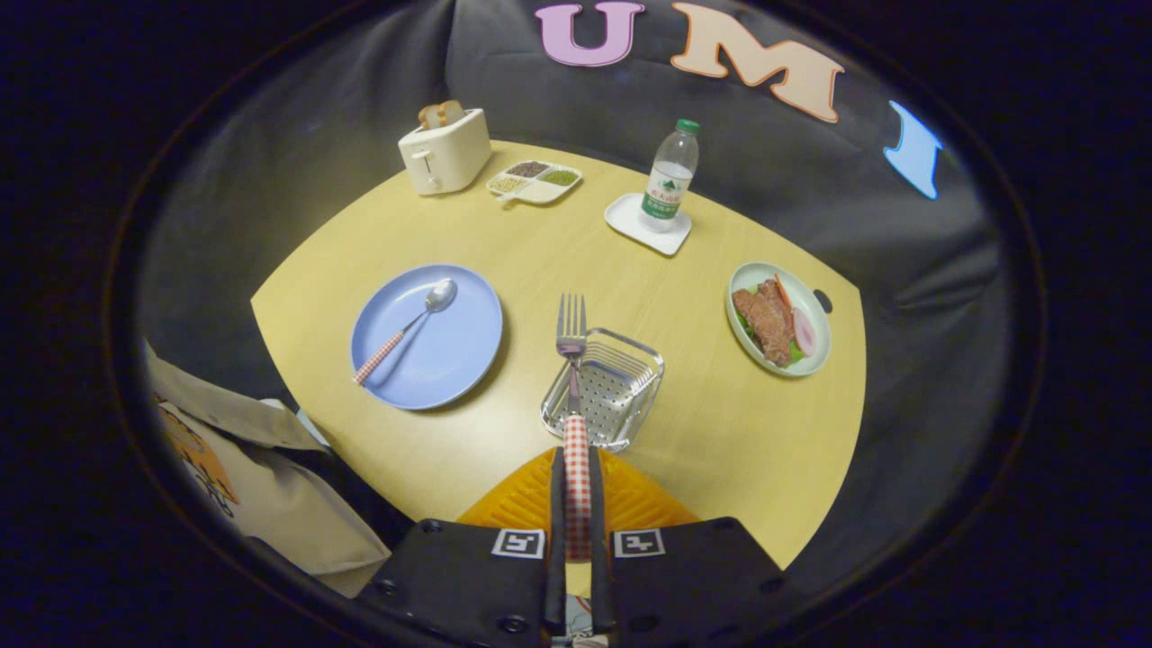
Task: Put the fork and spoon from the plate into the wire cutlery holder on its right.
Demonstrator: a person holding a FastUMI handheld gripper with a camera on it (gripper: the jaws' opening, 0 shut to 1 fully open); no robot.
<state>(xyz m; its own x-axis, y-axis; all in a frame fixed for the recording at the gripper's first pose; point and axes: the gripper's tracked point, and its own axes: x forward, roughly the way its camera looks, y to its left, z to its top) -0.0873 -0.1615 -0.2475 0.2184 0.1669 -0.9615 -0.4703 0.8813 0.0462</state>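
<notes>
My gripper (576, 468) is shut on the red-checked handle of the fork (572, 360), which points straight ahead with its tines up. The fork hangs over the wire cutlery holder (643, 382), a shiny metal basket just ahead of the fingers. To the left of the holder lies the round blue plate (450, 360). On it rests the spoon (409, 328), its bowl toward the far side and its red-checked handle toward the near left rim.
A white toaster (445, 151) with bread, a divided snack tray (535, 182) and a water bottle (670, 178) on a white coaster stand along the far side of the yellow table (720, 450). An oval dish of meat (778, 319) sits right of the holder. A bag (261, 486) lies off the near left edge.
</notes>
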